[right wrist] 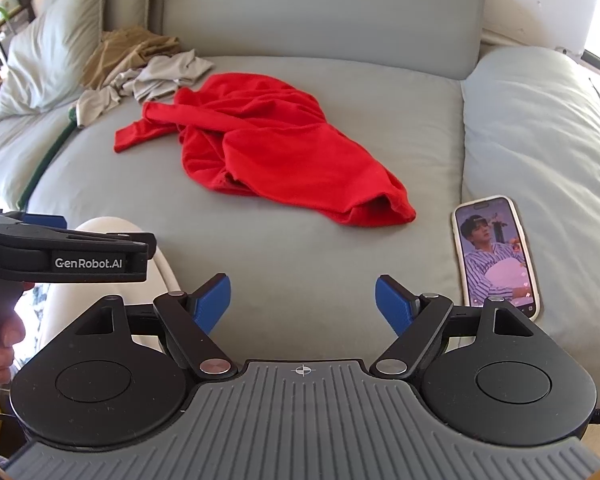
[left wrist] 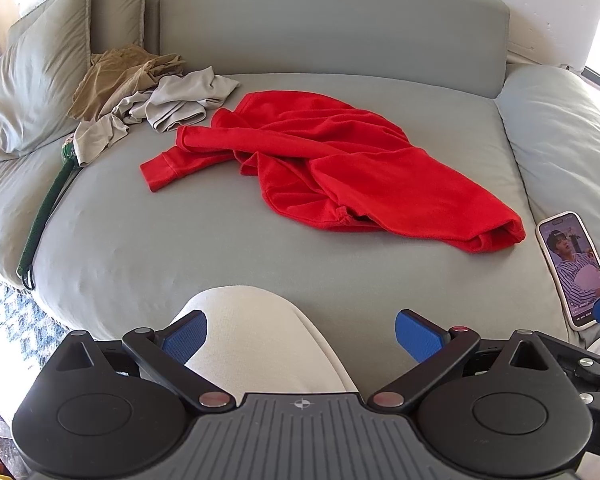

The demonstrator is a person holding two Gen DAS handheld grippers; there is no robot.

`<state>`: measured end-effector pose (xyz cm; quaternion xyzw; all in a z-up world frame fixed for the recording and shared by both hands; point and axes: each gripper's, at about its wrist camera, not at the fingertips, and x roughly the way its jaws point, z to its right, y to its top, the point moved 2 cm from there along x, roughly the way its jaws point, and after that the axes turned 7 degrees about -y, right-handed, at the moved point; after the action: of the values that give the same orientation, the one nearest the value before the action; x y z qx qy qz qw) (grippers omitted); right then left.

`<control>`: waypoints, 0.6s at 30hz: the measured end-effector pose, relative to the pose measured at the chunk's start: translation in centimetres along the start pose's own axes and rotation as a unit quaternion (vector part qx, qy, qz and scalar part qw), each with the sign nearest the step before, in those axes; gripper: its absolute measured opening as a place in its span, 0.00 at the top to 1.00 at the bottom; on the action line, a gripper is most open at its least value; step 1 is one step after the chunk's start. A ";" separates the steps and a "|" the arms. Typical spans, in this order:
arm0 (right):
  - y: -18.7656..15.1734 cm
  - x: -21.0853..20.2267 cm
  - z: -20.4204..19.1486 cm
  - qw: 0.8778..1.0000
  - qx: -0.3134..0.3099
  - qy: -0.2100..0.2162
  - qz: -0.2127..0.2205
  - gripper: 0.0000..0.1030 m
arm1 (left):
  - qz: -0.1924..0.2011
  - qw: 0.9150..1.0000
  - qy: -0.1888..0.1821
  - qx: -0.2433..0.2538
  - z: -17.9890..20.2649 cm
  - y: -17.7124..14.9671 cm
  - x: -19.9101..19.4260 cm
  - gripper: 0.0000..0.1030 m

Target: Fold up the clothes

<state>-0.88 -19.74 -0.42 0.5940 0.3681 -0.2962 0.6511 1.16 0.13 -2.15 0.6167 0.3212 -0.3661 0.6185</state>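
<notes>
A crumpled red long-sleeved top (left wrist: pixel 324 164) lies in the middle of the grey sofa seat (left wrist: pixel 180 232), one sleeve stretched to the left; it also shows in the right wrist view (right wrist: pixel 272 148). A heap of beige and tan clothes (left wrist: pixel 148 92) sits at the back left, also seen in the right wrist view (right wrist: pixel 140 64). My left gripper (left wrist: pixel 300 338) is open and empty, held over a knee in pale trousers (left wrist: pixel 260 344), well short of the top. My right gripper (right wrist: pixel 303 304) is open and empty above the seat's front.
A phone (right wrist: pixel 496 256) with a lit screen lies on the seat at the right, next to a grey cushion (right wrist: pixel 540 128). A green cord (left wrist: pixel 48 216) runs along the left seam. Pillows (left wrist: pixel 32 80) stand at the back left. The left gripper's body (right wrist: pixel 68 256) shows in the right wrist view.
</notes>
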 end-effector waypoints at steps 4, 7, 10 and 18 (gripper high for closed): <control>0.0 0.0 -0.1 1.000 0.000 -0.001 0.000 0.21 | -0.001 1.000 -0.001 0.001 0.0 0.1 0.0 0.01; 0.0 0.0 -0.1 1.000 0.000 0.000 0.000 0.21 | -0.001 1.000 -0.001 0.001 0.1 0.1 0.0 0.01; 0.0 0.0 0.0 1.000 0.000 0.000 0.000 0.21 | -0.002 1.000 -0.001 0.003 0.1 0.2 -0.1 0.02; 0.0 0.0 0.0 1.000 0.003 0.000 -0.001 0.21 | -0.002 1.000 -0.001 0.006 0.3 0.3 -0.1 0.01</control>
<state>-0.89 -19.69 -0.46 0.5954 0.3682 -0.2980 0.6489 1.33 -0.20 -1.89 0.6193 0.3192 -0.3701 0.6145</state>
